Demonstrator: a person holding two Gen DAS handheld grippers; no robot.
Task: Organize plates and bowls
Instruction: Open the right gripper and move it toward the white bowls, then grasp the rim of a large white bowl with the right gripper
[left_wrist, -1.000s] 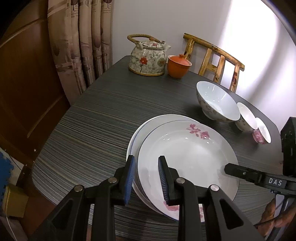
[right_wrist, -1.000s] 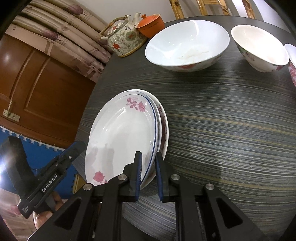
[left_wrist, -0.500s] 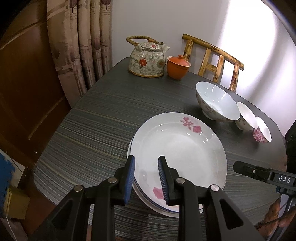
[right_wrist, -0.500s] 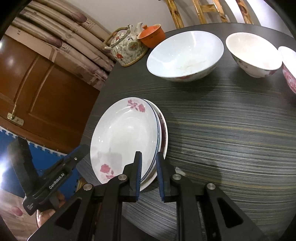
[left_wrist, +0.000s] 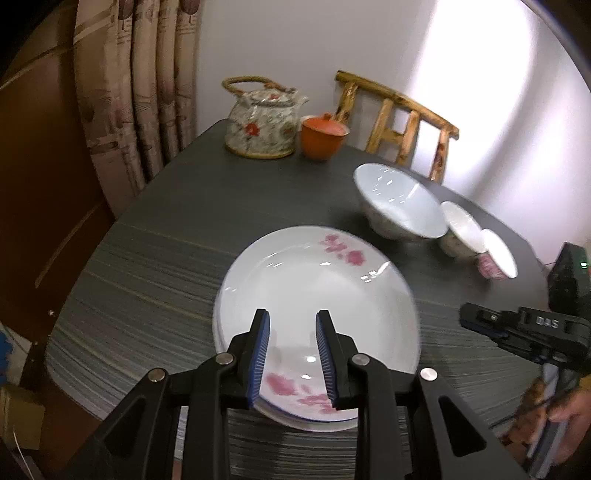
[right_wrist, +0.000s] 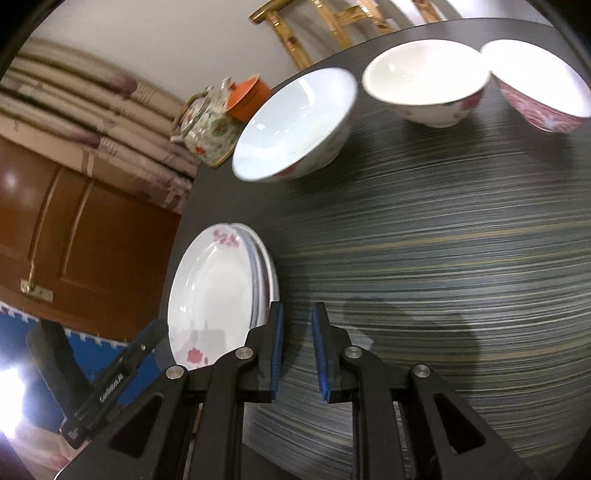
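A stack of white plates lies on the dark striped table (left_wrist: 177, 229). The top plate (left_wrist: 314, 295) (right_wrist: 210, 295) has pink flowers. Over its near rim hovers my left gripper (left_wrist: 291, 354), its jaws apart and gripping nothing; it also shows in the right wrist view (right_wrist: 110, 369). My right gripper (right_wrist: 297, 350) (left_wrist: 517, 325) stands just right of the stack, off the rim. Its jaws are nearly together, with only table between them. Beyond stand a large white bowl (left_wrist: 399, 203) (right_wrist: 295, 122), a smaller white bowl (left_wrist: 463, 230) (right_wrist: 424, 81) and a pink-patterned bowl (left_wrist: 498, 254) (right_wrist: 539, 85).
A flowered teapot (left_wrist: 262, 125) and an orange lidded cup (left_wrist: 323, 136) stand at the table's far edge. Behind it is a wooden chair (left_wrist: 399, 114). Curtains and a brown door are on the left. A hand (left_wrist: 565, 406) holds the right gripper.
The top plate slid left until it sat square on the stack. The right gripper then let go of its rim and drew off to the right. The left gripper stayed put.
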